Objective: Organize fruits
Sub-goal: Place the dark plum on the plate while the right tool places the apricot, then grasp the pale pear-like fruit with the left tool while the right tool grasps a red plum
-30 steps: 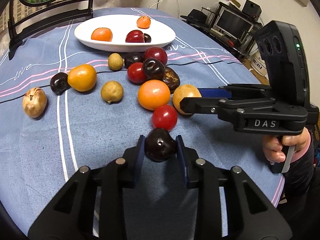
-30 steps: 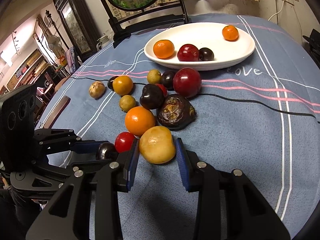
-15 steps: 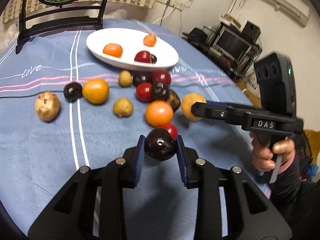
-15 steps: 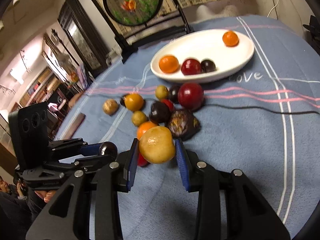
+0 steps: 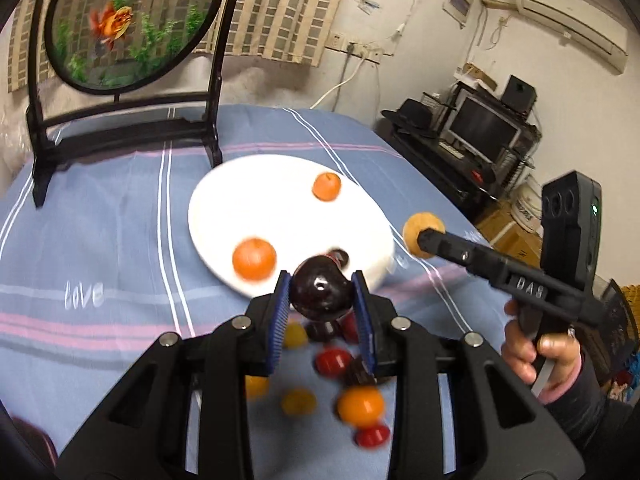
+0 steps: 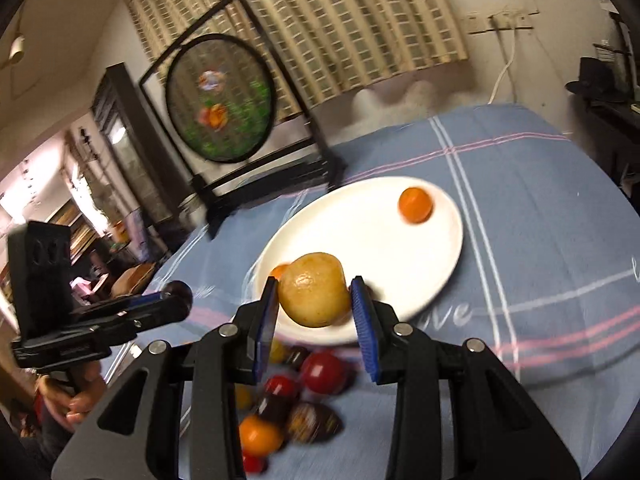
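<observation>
Both grippers have lifted off the cloth and swung toward the plate [image 5: 224,216] within the last second. A second ago each was low among the loose fruit; now the pile lies blurred at the bottom of both frames, under the fingers, and the plate fills the centre.

The left gripper [image 5: 322,304] is clamped on a dark plum [image 5: 320,294], which sits between its blue pads at centre frame, over the plate's near rim. The right gripper [image 6: 314,308] is clamped on a yellow fruit [image 6: 312,294], likewise at centre frame, in front of the plate's [image 6: 448,248] lower left edge. In the left view the same yellow fruit shows at right of centre, just off the plate's right edge, at the tip of the other tool, with a hand [image 5: 536,356] on its handle at lower right. Neither grip has changed: both fruits look seated as before.

The plate holds 2 oranges, 1 [image 5: 254,258] at its near left and 1 [image 5: 326,186] at its far side; dark and red fruit behind the plum is mostly hidden.

So the pick is done for both pieces and the carry is under way. Judged from this, 2 more fruits are about to join the plate, while roughly 10 wait on the cloth [image 5: 100,240]. The release should come only once each piece is over the plate's bare middle, since round fruit dropped on the rim could roll off
</observation>
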{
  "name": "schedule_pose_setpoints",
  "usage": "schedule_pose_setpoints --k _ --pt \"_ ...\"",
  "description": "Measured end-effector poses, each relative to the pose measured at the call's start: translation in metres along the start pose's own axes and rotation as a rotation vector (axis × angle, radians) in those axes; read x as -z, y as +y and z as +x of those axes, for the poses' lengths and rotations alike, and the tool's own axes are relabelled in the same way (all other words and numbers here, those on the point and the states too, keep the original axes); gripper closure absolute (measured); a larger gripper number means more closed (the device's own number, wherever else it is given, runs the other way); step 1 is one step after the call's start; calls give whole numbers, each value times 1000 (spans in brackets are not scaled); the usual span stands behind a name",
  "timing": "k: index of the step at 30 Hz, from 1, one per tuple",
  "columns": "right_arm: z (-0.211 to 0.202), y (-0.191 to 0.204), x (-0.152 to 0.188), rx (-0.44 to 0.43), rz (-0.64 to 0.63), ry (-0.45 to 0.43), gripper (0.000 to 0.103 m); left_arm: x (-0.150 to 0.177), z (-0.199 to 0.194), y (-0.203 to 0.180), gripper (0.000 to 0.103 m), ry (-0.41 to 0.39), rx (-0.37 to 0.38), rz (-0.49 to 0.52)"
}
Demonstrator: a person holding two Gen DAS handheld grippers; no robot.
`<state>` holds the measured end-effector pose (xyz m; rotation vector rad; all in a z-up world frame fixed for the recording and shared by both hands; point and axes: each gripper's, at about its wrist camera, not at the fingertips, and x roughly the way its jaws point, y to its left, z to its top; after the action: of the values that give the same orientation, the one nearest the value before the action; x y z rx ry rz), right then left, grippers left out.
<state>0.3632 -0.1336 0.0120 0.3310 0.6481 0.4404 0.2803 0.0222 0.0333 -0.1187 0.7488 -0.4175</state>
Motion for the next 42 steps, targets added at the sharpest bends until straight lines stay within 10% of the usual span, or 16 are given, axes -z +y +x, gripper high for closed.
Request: schedule_pose_setpoints --k 15,17,18,24,33,42 --pt "77 -35 -11 88 -17 118 66 -45 121 18 71 170 -86 18" --pt "79 -37 -12 102 -11 135 53 -47 125 18 57 177 -110 29" --pt "77 -37 -12 103 -6 134 49 -47 122 17 38 169 -120 33" --pt "31 -12 -16 91 -25 47 42 -35 45 25 7 44 -163 -13" --pt "-29 43 76 -15 -28 112 41 45 -28 80 5 2 -295 -117" --pt "-21 92 131 90 -130 221 43 78 -55 101 5 -22 -280 -193"
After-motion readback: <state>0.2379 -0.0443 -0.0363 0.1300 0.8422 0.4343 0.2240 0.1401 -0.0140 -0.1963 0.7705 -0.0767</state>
